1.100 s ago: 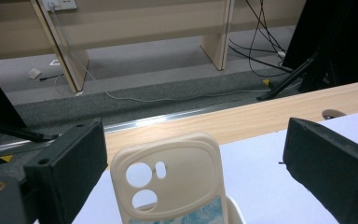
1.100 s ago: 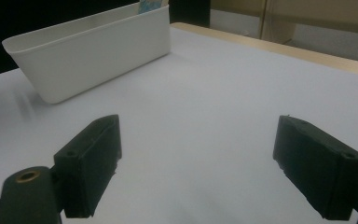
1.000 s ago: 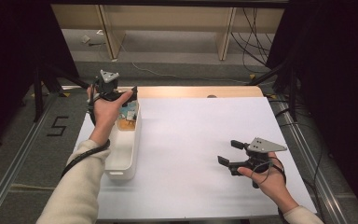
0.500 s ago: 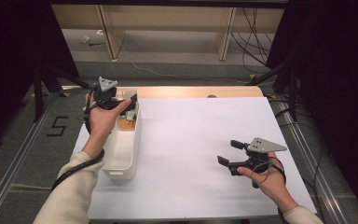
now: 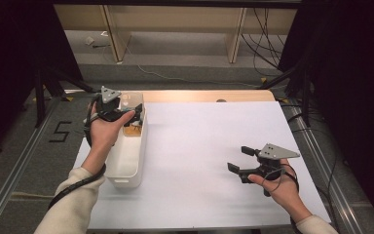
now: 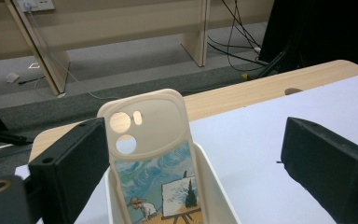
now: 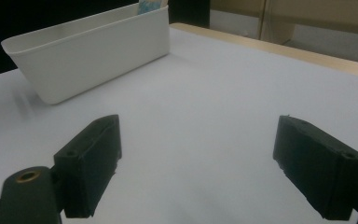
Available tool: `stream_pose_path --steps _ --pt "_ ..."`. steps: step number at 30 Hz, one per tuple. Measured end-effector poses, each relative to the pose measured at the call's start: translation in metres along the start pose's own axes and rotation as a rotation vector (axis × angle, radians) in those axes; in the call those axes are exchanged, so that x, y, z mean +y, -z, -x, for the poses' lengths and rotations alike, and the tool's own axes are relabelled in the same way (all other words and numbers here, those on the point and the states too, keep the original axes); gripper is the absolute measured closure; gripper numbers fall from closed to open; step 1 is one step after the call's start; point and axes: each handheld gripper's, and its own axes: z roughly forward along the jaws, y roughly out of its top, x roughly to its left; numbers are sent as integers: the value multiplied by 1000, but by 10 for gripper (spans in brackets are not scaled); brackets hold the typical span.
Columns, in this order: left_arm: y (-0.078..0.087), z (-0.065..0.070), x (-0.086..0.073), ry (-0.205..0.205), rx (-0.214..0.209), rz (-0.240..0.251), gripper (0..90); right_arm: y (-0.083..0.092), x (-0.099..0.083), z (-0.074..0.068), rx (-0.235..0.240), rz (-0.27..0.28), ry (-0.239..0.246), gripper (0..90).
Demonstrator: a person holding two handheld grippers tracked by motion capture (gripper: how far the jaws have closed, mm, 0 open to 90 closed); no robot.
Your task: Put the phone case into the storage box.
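A cream phone case [image 6: 154,154] with a painted picture stands on end, leaning at the far end of a white bin [image 6: 214,191]. My left gripper [image 6: 193,154] is open around it, with the left jaw close beside the case's edge and the right jaw well clear. From above, the left gripper [image 5: 132,114] hovers over the far end of the bin [image 5: 121,170], above the case [image 5: 133,129]. My right gripper [image 5: 238,158] rests low over the white table at the near right, open with nothing between its jaws. In its own view the right gripper [image 7: 196,140] faces the bin [image 7: 93,51].
A white sheet [image 5: 199,156] covers the table, with a wooden strip [image 5: 199,95] along the far edge. Beyond it are shelf legs and loose cables on the floor. A cable trails from the left gripper past the table's left edge.
My left gripper has shifted slightly nearer and lower over the bin's far end. The right gripper has stayed where it was.
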Motion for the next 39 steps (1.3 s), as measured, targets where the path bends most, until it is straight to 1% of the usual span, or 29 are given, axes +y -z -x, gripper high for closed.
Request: stream_pose_path --steps 7,11,17,20,21,25,27,31,34,36,39 --pt "7 5 -5 -6 -18 1 74 0 0 0 -1 0 1 164" --pt "12 6 -9 5 -38 7 75 0 0 0 -1 -1 1 164" --pt "20 11 -15 -7 -56 11 76 0 0 0 -1 0 2 164" --pt "23 14 -17 3 -75 17 80 0 0 1 -1 -1 1 164" --pt "24 15 -18 -4 -74 17 80 0 0 1 -2 -2 2 164" --pt "29 20 -22 -9 -96 24 80 1 1 1 -4 1 1 164" --pt "32 23 -25 -20 -104 26 80 1 1 1 -5 -1 3 164" --pt "40 28 -32 -17 -131 35 81 1 1 0 -6 1 3 163" --pt "45 31 -36 -24 -139 38 81 1 1 0 -6 1 5 164" --pt "48 32 -39 -38 -150 39 81 1 1 0 -5 0 3 164" --pt "51 34 -43 -40 -156 47 81 1 1 0 -5 0 4 164"
